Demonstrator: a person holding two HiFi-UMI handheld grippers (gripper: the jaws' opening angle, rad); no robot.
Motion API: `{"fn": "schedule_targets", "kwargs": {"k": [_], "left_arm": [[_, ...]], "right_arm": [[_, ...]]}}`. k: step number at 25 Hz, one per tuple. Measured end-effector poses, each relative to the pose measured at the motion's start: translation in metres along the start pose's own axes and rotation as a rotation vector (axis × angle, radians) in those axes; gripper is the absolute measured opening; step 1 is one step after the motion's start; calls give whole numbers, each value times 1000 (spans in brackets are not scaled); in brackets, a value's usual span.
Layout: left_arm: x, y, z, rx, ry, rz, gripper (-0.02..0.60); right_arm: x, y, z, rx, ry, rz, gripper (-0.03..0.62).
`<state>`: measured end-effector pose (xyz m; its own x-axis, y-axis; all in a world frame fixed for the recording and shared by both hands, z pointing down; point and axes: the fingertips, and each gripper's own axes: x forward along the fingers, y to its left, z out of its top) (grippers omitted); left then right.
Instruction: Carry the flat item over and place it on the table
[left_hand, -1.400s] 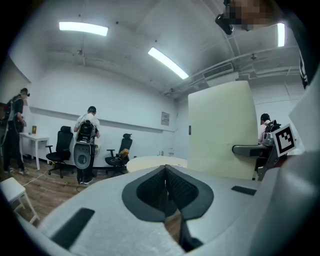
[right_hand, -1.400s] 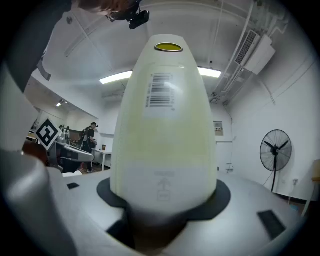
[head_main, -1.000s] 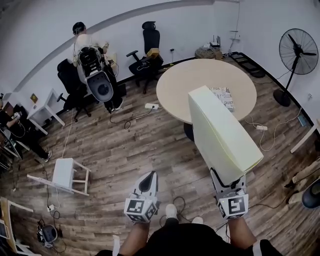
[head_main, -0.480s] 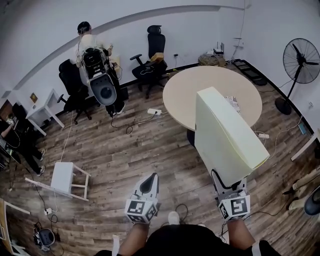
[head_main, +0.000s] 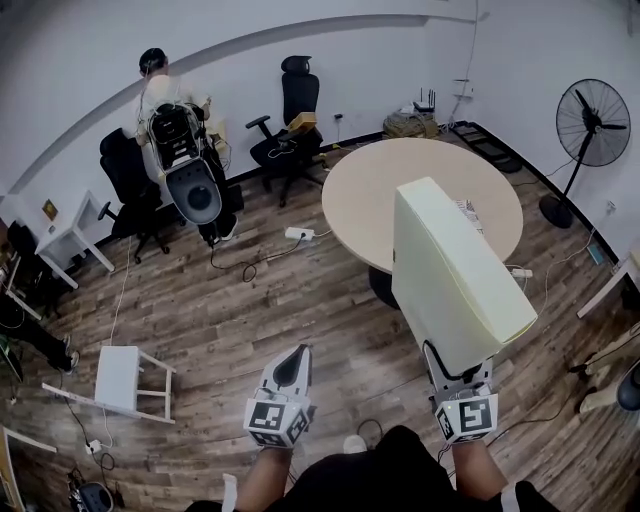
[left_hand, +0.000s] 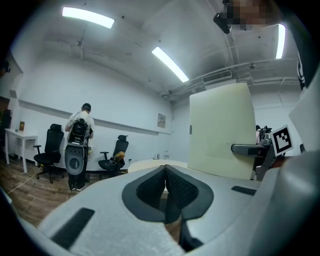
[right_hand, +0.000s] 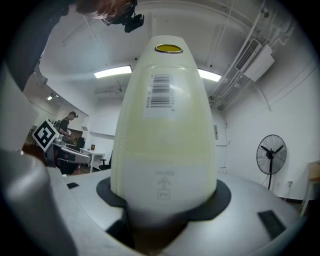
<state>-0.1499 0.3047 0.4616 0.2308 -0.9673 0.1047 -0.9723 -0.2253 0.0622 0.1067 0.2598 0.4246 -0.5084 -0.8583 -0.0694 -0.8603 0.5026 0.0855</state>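
A large pale-yellow flat box (head_main: 450, 272) stands upright in my right gripper (head_main: 458, 372), whose jaws are shut on its lower edge. In the right gripper view the flat box (right_hand: 164, 125) fills the middle, with a barcode label near its top. It also shows at the right of the left gripper view as the flat box (left_hand: 221, 131). The round beige table (head_main: 360, 190) lies ahead, partly hidden behind the box. My left gripper (head_main: 290, 365) hangs low at the left over the floor, its pads (left_hand: 172, 186) pressed together with nothing between them.
A printed package (head_main: 470, 210) lies on the table behind the box. A person (head_main: 155, 90) stands at the far left beside a white machine (head_main: 188, 180) and office chairs (head_main: 290, 120). A standing fan (head_main: 592, 110) is at the right. A white stool (head_main: 118, 378) and cables lie on the wood floor.
The view has shifted: the table and the chairs sit slightly further left and nearer. The box stays in my right gripper at the same tilt. My left gripper stays shut.
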Motion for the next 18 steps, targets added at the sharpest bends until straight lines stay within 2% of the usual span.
{"fn": "schedule_targets", "kwargs": {"k": [4, 10, 18], "left_arm": [[19, 6, -3, -2, -1, -28, 3], [68, 5, -6, -7, 19, -81, 3], [150, 18, 1, -9, 23, -75, 3]], "right_arm": [[16, 0, -7, -7, 10, -17, 290], [57, -21, -13, -16, 12, -32, 290], [122, -72, -25, 0, 37, -42, 290]]}}
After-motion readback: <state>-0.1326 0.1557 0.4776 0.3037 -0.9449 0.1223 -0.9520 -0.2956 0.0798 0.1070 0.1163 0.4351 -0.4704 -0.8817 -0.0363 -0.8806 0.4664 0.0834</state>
